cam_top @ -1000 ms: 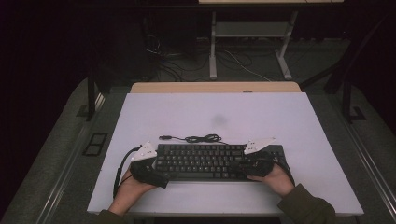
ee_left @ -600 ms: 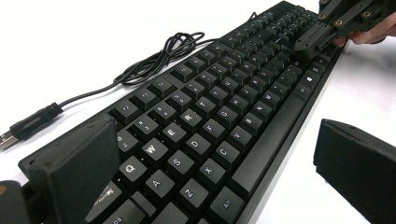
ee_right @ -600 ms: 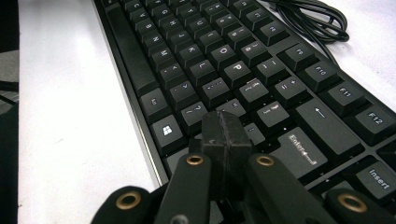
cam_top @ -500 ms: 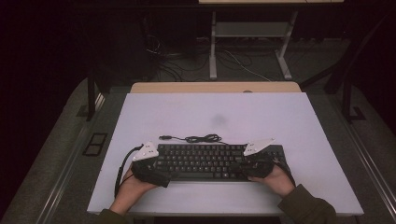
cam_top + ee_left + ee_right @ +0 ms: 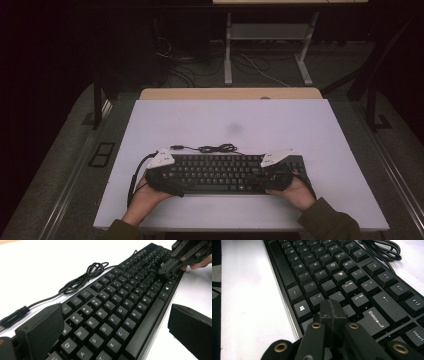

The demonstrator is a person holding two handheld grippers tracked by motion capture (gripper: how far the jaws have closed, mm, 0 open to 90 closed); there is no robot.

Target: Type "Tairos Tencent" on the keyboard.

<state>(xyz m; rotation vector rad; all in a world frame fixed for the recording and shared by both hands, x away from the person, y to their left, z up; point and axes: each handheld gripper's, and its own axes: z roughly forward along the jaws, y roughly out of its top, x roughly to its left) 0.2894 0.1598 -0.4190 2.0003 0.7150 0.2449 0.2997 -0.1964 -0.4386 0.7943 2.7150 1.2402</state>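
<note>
Little has shifted over the last second: your hands and the keyboard (image 5: 235, 172) sit where they did, with at most a slight settling of the left gripper (image 5: 167, 177) at its end.

Your table (image 5: 310, 130) carries the keyboard near its front edge, lying square to you. Its cable (image 5: 215, 148) is coiled loosely just behind it, ending in a plug toward the left.

Your left gripper (image 5: 112, 325) stands released, jaws spread wide across the keyboard's depth at its left end: one jaw is behind the back edge, the other in front of the front edge, and neither seems to be pressing yet. Your right gripper (image 5: 333, 312) is clenched on nothing, its tip resting on or just above the keys near the shift key, left of Enter (image 5: 375, 318).

You seem to be at the point of taking hold of the board. Next, close the left jaws on both edges evenly, and keep the right tip light so that no key is jammed.
</note>
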